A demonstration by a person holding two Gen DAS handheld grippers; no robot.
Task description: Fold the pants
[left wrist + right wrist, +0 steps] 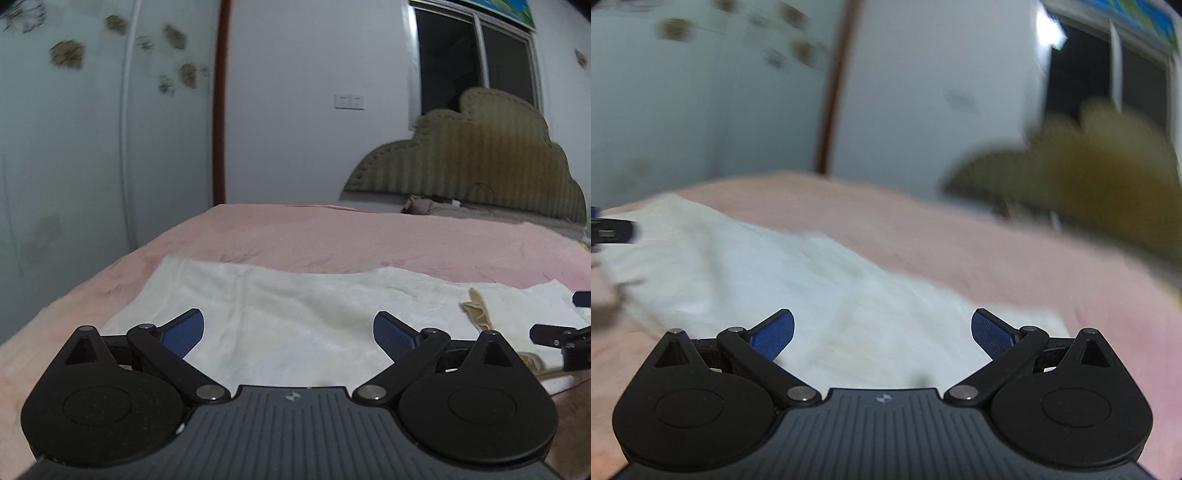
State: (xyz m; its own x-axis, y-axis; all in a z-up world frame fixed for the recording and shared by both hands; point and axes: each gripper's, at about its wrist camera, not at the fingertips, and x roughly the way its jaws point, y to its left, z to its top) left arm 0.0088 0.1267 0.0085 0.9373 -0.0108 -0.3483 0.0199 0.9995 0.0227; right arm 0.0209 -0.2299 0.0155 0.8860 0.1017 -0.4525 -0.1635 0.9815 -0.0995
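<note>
The white pants [295, 306] lie flat across the pink bed [332, 236], stretched from left to right. My left tongs [288, 330] hang over the near edge, wide open, holding nothing. My right tongs [882, 330] are wide open and empty too, over the right end. I think I keep both open so I can grab the cloth and fold it.

White pants [280, 306] on pink blanket [369, 236]; blue fingers [184, 332].

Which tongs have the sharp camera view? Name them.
The left tongs: their view shows the white pants and olive headboard crisply, while the right tongs see both smeared by blur. Both stand open.
</note>
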